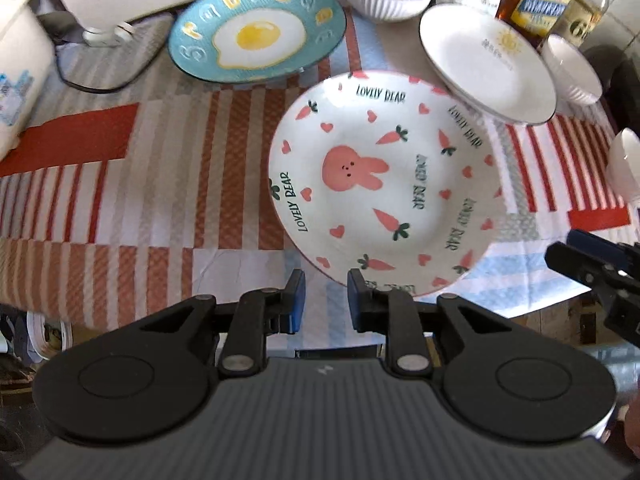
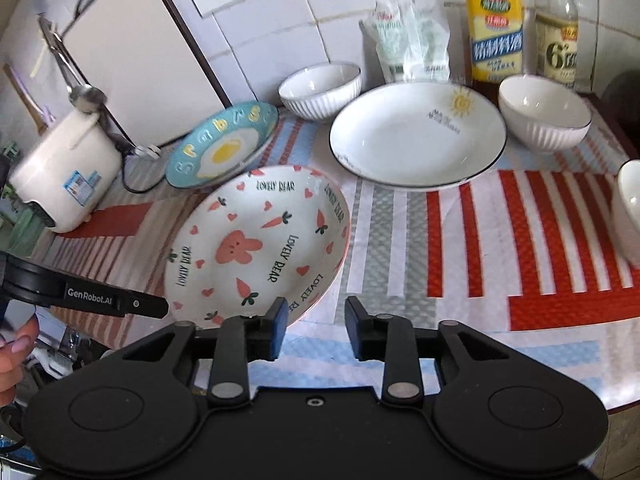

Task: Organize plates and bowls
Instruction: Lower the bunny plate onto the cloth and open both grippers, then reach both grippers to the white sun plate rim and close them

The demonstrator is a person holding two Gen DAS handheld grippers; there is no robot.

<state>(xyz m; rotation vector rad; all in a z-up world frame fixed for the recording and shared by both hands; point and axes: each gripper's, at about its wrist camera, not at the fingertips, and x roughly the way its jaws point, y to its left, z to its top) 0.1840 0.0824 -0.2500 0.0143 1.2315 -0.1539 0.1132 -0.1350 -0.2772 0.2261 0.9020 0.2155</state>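
my left claw (image 1: 326, 298) hangs just off the near rim of the round white ceramic plate printed with a pink rabbit, carrots and hearts (image 1: 384, 184), its blue-padded jaws parted with only striped cloth between them, gripping nothing. my right claw (image 2: 316, 330) sits at the same plate's near edge from the other side, jaws also apart and empty, one pad close to the rim but not pinching it. the rabbit plate lies flat on the red, white and grey striped tablecloth (image 1: 120, 200), near the front edge of the table, so i judge it is set down where it is meant to rest, or waiting for a fresh grip.

just behind it to the left lies the round blue plate painted with a fried egg and yellow letters (image 1: 256, 30); in the right view the rabbit plate's far rim seems to overlap it, though i cannot tell whether they touch. behind to the right is the plain white shallow plate with a dark rim and a small sun mark (image 2: 418, 136), flanked by two white ribbed bowls (image 2: 320, 88), one on each side; a third white bowl (image 2: 628, 208) sits at the far right edge. the plates are spread out rather than stacked, so the sorting looks far from finished.

against the tiled wall stand glass bottles with yellow labels (image 2: 494, 36), a crumpled plastic bag (image 2: 412, 40) and a white rice cooker (image 2: 64, 172).
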